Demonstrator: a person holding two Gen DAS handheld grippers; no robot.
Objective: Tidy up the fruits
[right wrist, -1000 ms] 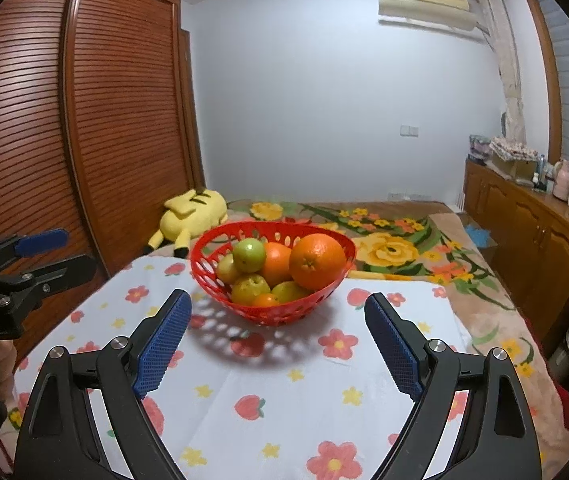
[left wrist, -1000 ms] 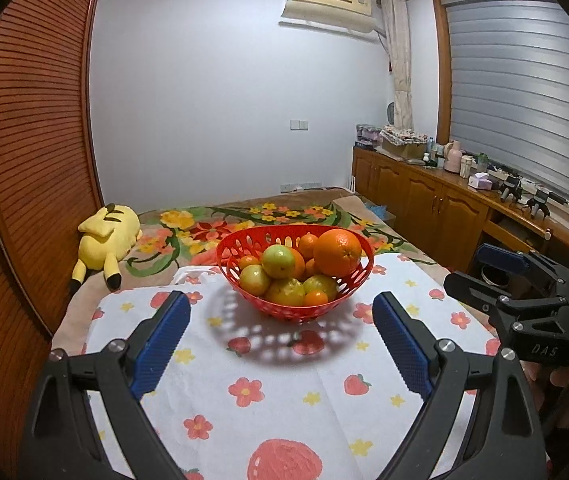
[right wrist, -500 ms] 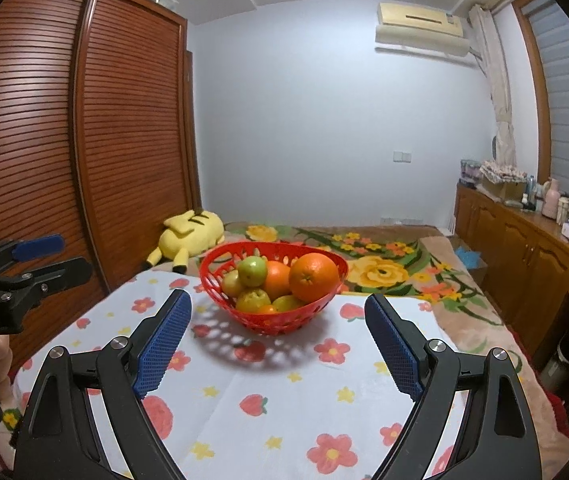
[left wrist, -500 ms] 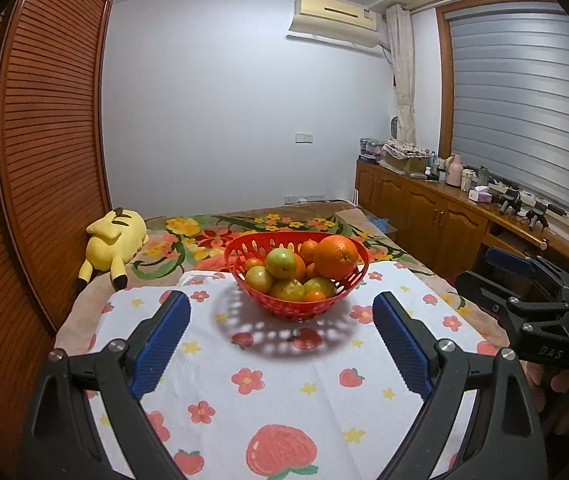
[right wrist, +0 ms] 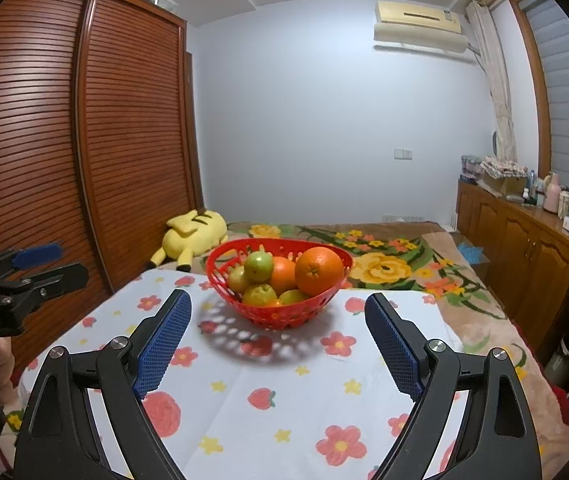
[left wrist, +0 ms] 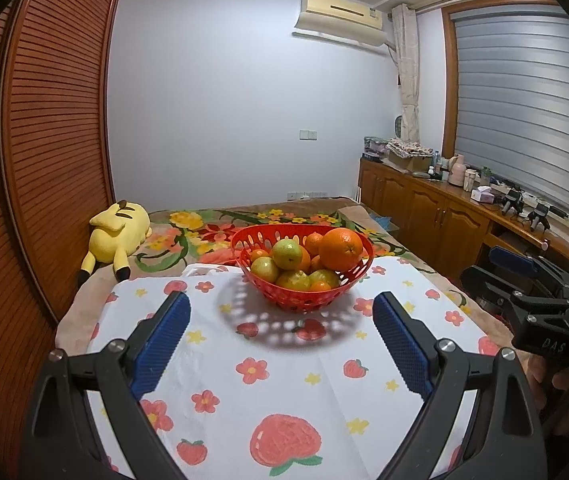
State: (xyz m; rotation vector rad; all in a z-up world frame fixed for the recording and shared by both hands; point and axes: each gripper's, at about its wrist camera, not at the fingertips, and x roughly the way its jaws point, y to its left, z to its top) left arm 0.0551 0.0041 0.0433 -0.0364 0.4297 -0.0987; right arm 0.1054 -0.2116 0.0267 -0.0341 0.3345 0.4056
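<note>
- Left view alone shows small tangerines [left wrist: 259,255] behind the green fruit.
- Both grippers [left wrist: 282,316] [right wrist: 278,316]: fingers wide apart, empty, basket [left wrist: 304,300] ahead, untouched.

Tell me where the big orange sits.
In both wrist views the big orange tops the right side of the red basket, beside a green fruit.

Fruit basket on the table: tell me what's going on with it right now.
A person holds a gripper in each hand, both aimed at the red basket on the flowered cloth. The left gripper and right gripper have jaws open and empty, short of the basket. The big orange and other fruit lie untouched inside.
</note>
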